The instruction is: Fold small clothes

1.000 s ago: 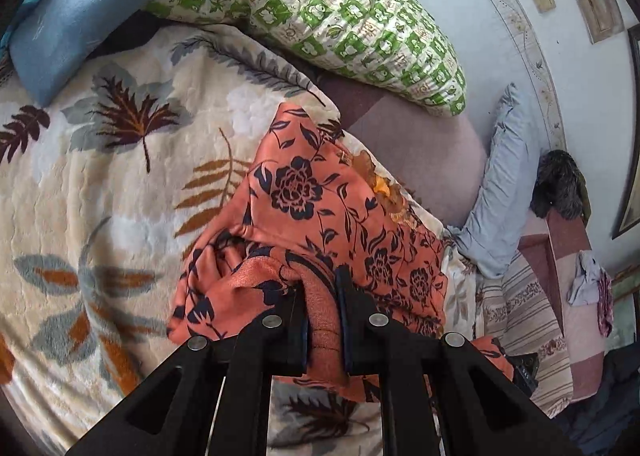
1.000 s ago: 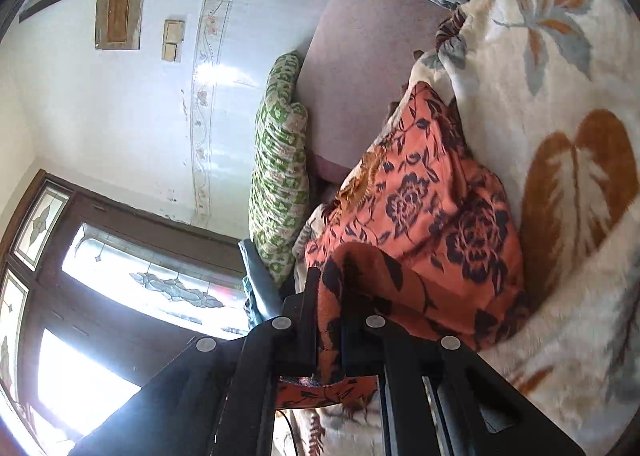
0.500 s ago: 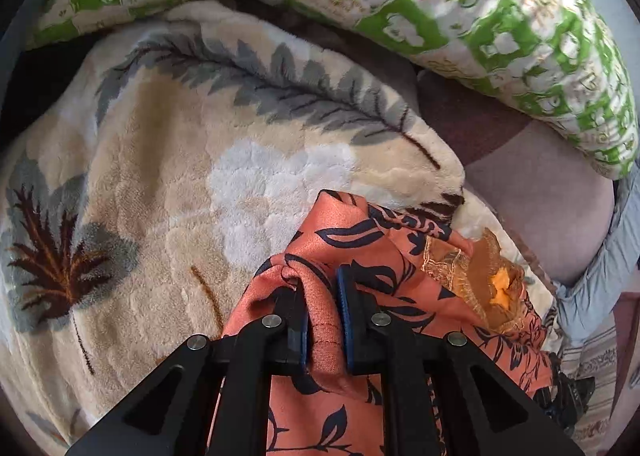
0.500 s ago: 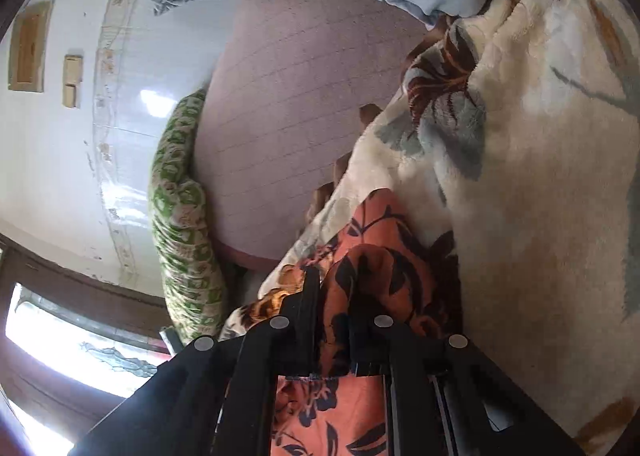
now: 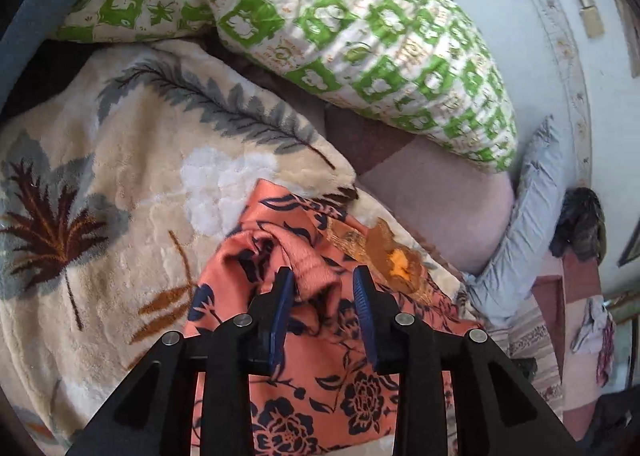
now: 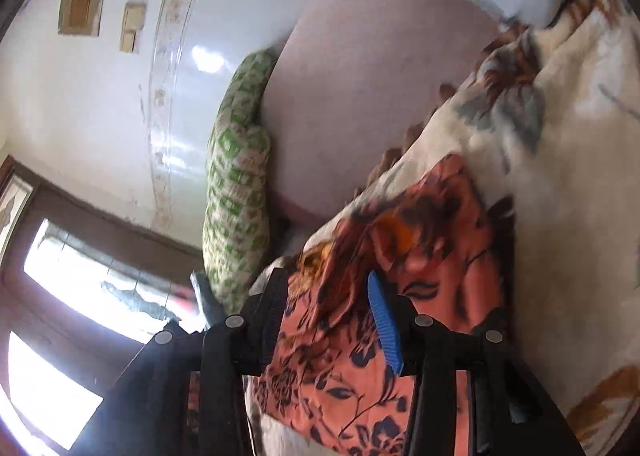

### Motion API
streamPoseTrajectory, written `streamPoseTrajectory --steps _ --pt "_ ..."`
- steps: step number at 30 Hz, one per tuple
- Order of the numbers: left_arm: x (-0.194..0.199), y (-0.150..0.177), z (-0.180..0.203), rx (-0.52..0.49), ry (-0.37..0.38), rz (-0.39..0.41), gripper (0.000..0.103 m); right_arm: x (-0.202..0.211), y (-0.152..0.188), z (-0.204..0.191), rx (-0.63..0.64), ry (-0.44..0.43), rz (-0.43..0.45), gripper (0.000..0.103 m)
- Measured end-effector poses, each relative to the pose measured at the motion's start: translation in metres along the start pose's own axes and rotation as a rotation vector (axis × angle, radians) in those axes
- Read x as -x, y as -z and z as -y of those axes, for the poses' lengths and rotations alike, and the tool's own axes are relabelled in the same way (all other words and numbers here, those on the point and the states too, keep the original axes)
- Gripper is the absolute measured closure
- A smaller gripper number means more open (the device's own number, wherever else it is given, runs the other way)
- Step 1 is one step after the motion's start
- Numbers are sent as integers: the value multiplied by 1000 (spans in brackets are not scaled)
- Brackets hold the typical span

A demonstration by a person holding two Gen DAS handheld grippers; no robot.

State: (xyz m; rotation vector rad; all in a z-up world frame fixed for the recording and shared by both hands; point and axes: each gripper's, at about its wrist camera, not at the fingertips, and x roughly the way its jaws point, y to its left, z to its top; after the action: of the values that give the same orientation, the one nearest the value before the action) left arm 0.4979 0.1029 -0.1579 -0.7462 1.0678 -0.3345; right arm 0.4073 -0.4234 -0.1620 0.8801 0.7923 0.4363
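An orange garment with dark navy flowers lies folded over on a cream leaf-patterned blanket. My left gripper hovers over its far edge with jaws opening; a raised fold of the cloth stands between the blue pads without being pinched. In the right wrist view the same garment stretches under my right gripper, whose jaws are also opening, and the cloth lies loose between the fingers. A golden embroidered patch shows at the garment's far corner.
A green-and-white checked pillow lies beyond the blanket, against a pink mattress. A pale blue pillow rests at the right by the white wall. A window with a dark frame fills the right wrist view's lower left.
Both grippers carried the garment's edge forward across the blanket, folding it over. Both then let go: the jaws that were pinched on the cloth now stand apart.
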Motion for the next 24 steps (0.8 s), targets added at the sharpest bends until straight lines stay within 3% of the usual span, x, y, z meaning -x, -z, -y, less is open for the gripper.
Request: streamPoseTrajectory --steps 2,5,8,11,13,16,18,21,24 --pt "1 20 12 -76 37 -41 67 -28 7 -4 30 43 -67 59" --pt "-25 46 28 -203 -6 -147 66 -58 0 -3 12 106 -95 59" --pt "-61 50 44 -330 -138 -205 67 -63 -29 -10 38 158 -10 59" --pt "-82 28 59 -378 -314 -128 67 -48 -57 -11 29 207 118 59" --pt "-81 -5 57 -305 -382 -41 67 -33 -69 -7 7 226 174 59" --pt "-58 -38 55 -137 -273 44 67 -9 -68 -7 23 198 198 55" --pt "-36 -39 49 -97 -225 88 66 3 -58 -9 62 221 169 51" --pt "-24 -27 32 -89 -212 79 65 23 -33 -5 106 270 137 50" --pt "-14 0 20 -100 -154 5 61 37 -14 6 91 302 141 48"
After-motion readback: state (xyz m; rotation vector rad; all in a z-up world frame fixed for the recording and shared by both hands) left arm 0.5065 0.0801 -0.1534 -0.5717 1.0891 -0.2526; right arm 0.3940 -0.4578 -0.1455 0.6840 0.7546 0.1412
